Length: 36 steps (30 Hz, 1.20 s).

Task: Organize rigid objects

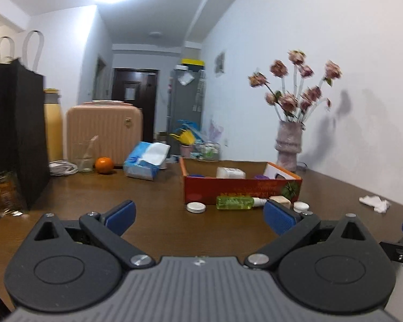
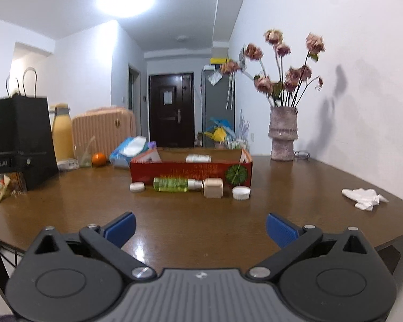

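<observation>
A red cardboard box (image 1: pixel 241 189) (image 2: pixel 192 171) stands on the brown table with a few items inside. In front of it lie a green bottle (image 1: pixel 235 202) (image 2: pixel 174 184), a beige block (image 2: pixel 213 187) (image 1: pixel 282 200) and two white round lids (image 2: pixel 137 187) (image 2: pixel 241 192). My left gripper (image 1: pixel 200 218) is open and empty, a short way before the box. My right gripper (image 2: pixel 200 228) is open and empty, further back from the row of items.
A black paper bag (image 1: pixel 16 131), yellow flask (image 2: pixel 62 134), pink case (image 1: pixel 104 131), orange (image 1: pixel 104 165) and tissue pack (image 1: pixel 146 161) stand at the back left. A vase of flowers (image 2: pixel 282 136) stands back right. A crumpled tissue (image 2: pixel 364 198) lies right.
</observation>
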Tool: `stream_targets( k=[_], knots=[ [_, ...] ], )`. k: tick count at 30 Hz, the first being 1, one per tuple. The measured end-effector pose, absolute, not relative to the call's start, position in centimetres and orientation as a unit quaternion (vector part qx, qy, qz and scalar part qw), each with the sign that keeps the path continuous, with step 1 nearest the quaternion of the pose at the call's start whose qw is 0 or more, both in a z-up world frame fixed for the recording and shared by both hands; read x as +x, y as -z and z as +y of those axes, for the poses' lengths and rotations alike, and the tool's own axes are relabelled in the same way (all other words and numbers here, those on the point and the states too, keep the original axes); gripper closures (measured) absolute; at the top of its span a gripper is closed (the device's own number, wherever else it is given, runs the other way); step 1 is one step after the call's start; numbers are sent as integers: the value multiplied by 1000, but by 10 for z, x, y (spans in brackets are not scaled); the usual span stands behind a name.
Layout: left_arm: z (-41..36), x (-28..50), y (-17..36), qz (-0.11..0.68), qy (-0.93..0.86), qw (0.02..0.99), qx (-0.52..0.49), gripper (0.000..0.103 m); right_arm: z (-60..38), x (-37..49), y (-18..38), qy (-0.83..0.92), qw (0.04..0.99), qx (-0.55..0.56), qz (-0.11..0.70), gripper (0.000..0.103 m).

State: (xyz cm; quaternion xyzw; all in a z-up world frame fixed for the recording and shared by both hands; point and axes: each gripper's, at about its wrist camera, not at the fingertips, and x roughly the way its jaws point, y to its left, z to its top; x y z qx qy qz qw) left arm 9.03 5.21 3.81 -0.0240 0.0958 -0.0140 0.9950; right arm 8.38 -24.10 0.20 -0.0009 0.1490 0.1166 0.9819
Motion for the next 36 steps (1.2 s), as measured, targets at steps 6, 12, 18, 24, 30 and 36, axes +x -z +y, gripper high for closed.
stream_targets(
  k=[6,12,18,24,30,36],
  knots=[
    [64,137,-24,162,13,986,-39,0,-238,125,9,-93,982,2,167,1],
    [66,180,-13,205,28,977,-41,0,-243,165,12,-80,978,3,194,5],
    [66,237,-12,234,46,971,-37,1,-256,219,5,-81,972,1,221,12],
    [69,310,-3,276,37,960,-42,14,-267,289,7,-79,961,10,264,16],
    [68,368,11,307,34,951,-32,20,-269,353,17,-82,953,3,292,16],
    [66,403,22,323,39,945,-14,37,-262,406,32,-78,943,-2,323,39]
  ],
)
